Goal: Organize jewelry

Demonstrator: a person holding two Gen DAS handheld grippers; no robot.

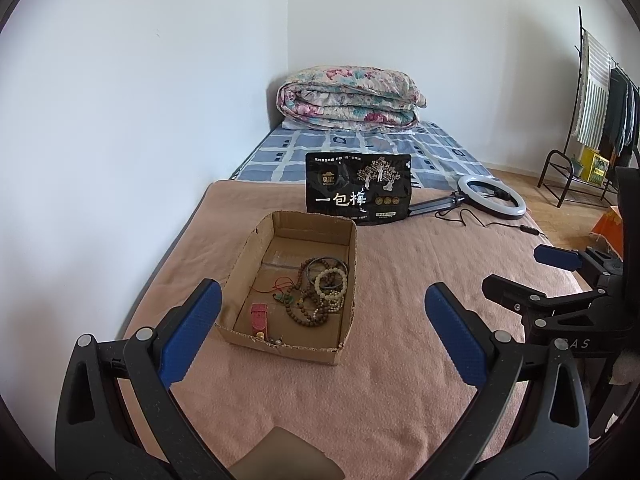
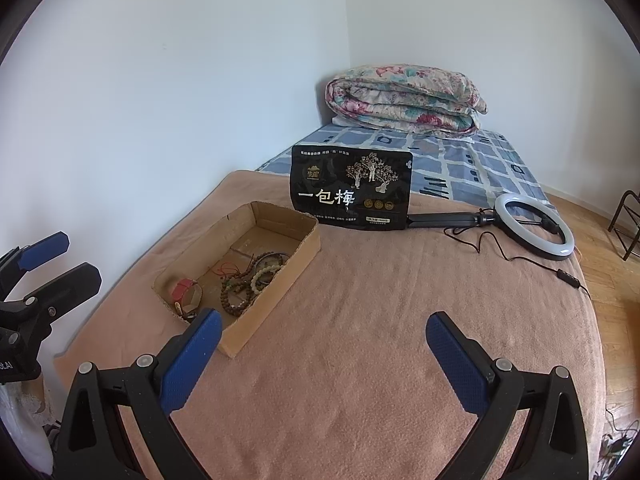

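Bedroom, white walls; work surface a pink blanket (image 1: pixel 360 360) spread over the near end of a bed.

Item 1: cardboard tray (image 1: pixel 256 248), open-topped, torn rim, lying on the blanket ahead of both grippers. Contents bunched in the near right part: brown bead strands (image 1: pixel 308 304), pale bead bracelet (image 1: pixel 330 284), dark bangle (image 1: pixel 324 262), red cord with small green pendant (image 1: pixel 280 292), red-strapped watch (image 2: pixel 184 290).

Item 2: left gripper (image 1: pixel 322 322), jaws wide, empty, level with the tray's near edge.

Item 3: right gripper (image 2: pixel 324 350), jaws wide, empty, over bare blanket to the tray's right.

Surroundings: black snack pouch (image 1: pixel 358 190) standing behind the tray; ring light (image 2: pixel 534 226) lying flat with cable; folded floral quilt (image 1: pixel 352 98) at the far end.

Handling note: strands look tangled. Probably best to pinch one loose piece at its outer edge, lift slowly, and steady the light tray with the other gripper.
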